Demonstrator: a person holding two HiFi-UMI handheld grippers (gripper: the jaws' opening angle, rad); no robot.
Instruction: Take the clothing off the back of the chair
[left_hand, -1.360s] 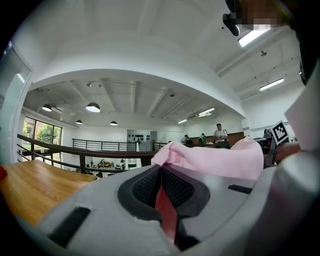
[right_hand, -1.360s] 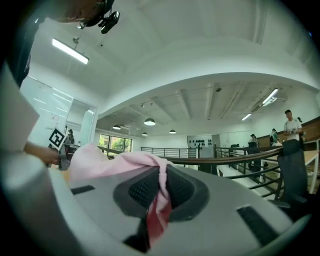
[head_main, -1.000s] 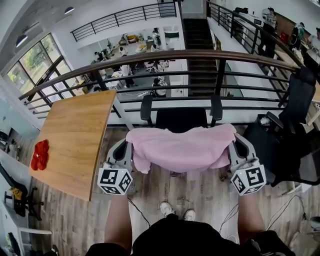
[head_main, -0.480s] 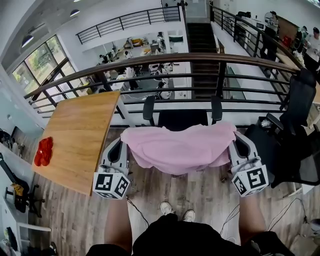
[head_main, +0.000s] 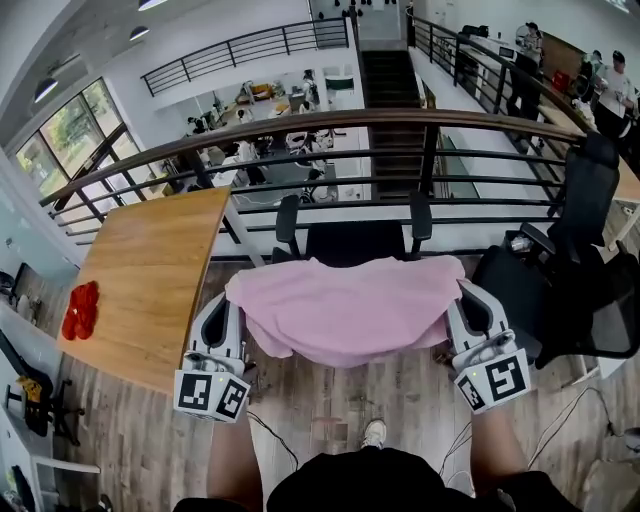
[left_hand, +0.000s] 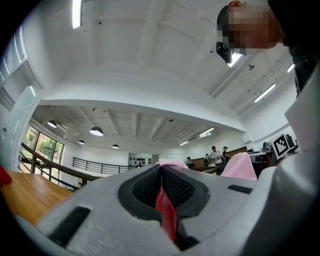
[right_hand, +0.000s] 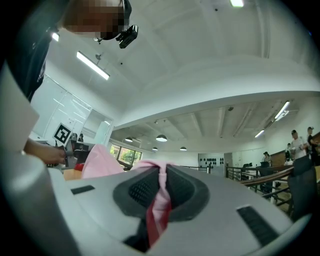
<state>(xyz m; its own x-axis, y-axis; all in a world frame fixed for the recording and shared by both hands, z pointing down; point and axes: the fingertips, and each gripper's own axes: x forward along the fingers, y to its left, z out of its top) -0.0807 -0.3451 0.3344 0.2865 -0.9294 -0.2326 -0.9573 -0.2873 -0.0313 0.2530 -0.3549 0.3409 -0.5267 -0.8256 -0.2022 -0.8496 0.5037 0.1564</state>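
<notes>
The pink clothing (head_main: 345, 305) hangs spread out wide in the air, just on the near side of the black chair (head_main: 355, 240). It hides the chair's back, and I cannot tell if it touches it. The left hand-held gripper (head_main: 233, 303) is clenched on the left edge of the cloth. The right hand-held gripper (head_main: 461, 297) is clenched on the right edge, with pink cloth squeezed between its jaws. A wooden tabletop (head_main: 150, 270) stands to the left with a red thing (head_main: 80, 308) on it. A dark railing (head_main: 300, 125) runs behind the chair.
</notes>
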